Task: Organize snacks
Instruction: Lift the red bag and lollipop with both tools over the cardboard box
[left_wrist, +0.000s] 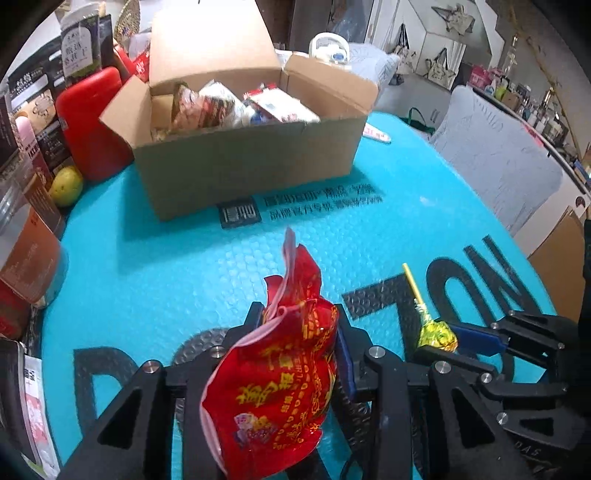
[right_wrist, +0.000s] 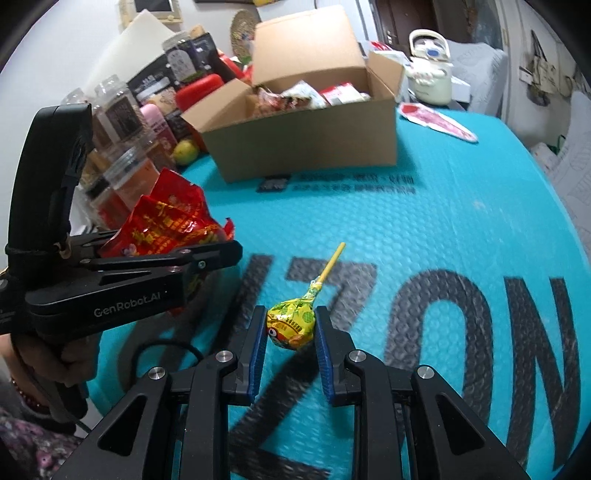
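A turquoise bubble-textured mat (left_wrist: 177, 266) with big black letters covers the counter in front of me, and the room behind is crowded with shelves, bags and a pale kettle (right_wrist: 430, 66). My left gripper (left_wrist: 299, 332) has its jaws clamped on a crumpled red snack packet (left_wrist: 280, 376) printed with yellow characters; the packet sticks up between the jaws, clear of the mat. My right gripper (right_wrist: 291, 328) has its jaws closed against the round head of a lollipop (right_wrist: 291, 325) in a yellow-green wrapper, its yellow stick pointing away from me toward the box. Farther back on the mat stands an open cardboard box (left_wrist: 251, 162), flaps up, already holding several snack packs (left_wrist: 229, 107). To the left of the box are a red container (left_wrist: 92, 122), a yellow-green fruit (left_wrist: 66, 186) and a row of jars and dark packages. A red-and-white packet (right_wrist: 439, 122) lies flat on the mat to the right of the box.
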